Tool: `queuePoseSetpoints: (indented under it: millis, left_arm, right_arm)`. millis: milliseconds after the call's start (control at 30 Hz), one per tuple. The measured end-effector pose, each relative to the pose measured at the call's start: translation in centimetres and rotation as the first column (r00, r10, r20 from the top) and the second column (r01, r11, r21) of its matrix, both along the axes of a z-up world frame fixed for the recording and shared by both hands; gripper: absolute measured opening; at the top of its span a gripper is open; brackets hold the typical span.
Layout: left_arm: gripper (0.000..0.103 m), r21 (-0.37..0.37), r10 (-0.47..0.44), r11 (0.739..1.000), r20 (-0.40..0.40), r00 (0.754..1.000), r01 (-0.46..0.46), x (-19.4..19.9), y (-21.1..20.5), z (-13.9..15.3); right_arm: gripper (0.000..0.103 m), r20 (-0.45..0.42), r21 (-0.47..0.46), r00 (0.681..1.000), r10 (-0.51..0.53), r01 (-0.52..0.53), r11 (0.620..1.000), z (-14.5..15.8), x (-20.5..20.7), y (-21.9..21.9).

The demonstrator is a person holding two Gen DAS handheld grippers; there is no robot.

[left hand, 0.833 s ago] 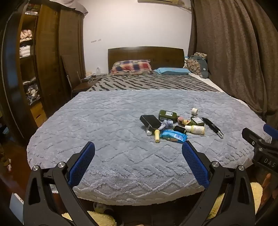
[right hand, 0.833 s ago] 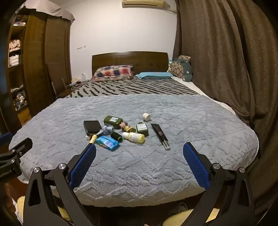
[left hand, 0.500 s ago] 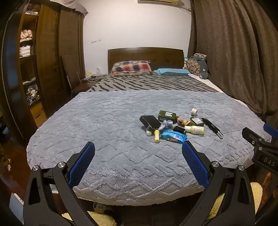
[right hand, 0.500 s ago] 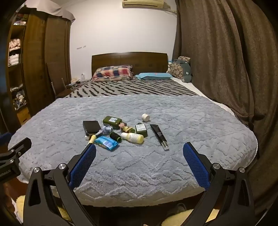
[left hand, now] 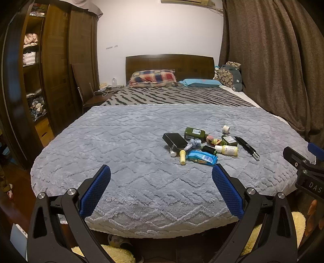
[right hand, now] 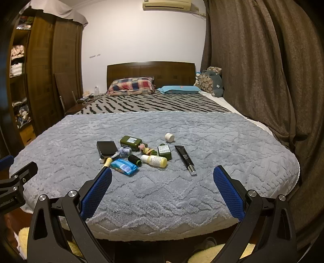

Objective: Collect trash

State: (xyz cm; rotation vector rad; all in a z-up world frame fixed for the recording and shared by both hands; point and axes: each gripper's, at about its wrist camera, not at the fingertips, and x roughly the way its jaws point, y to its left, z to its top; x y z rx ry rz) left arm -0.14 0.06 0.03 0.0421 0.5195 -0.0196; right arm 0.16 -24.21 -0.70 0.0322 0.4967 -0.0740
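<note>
The bases of both grippers are cut off by the lower edge in each wrist view. In the left wrist view the right gripper (left hand: 309, 161) is seen only in part at the right edge, its lettering clipped after "DAS". A small white item (left hand: 173, 153) is partly tucked under the black box (left hand: 175, 140) (what it is cannot be told). The labels on the green bottle (right hand: 130, 141) and yellow bottle (right hand: 155, 160) are too small to be read. The wardrobe shelves (right hand: 17, 60) are dim and their contents cannot be made out. The air conditioner (left hand: 186, 1) is cropped by the top edge.
</note>
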Motion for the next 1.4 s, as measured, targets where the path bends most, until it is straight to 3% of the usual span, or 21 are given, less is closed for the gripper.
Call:
queuePoseSetpoints:
  millis: [1400]
  left_arm:
    - [0.095, 0.004, 0.003, 1.000, 0.003, 1.000, -0.003, -0.11, 0.29, 0.21]
  right_arm:
    - [0.100, 0.009, 0.003, 1.000, 0.000, 0.000, 1.000, -0.12, -0.19, -0.54]
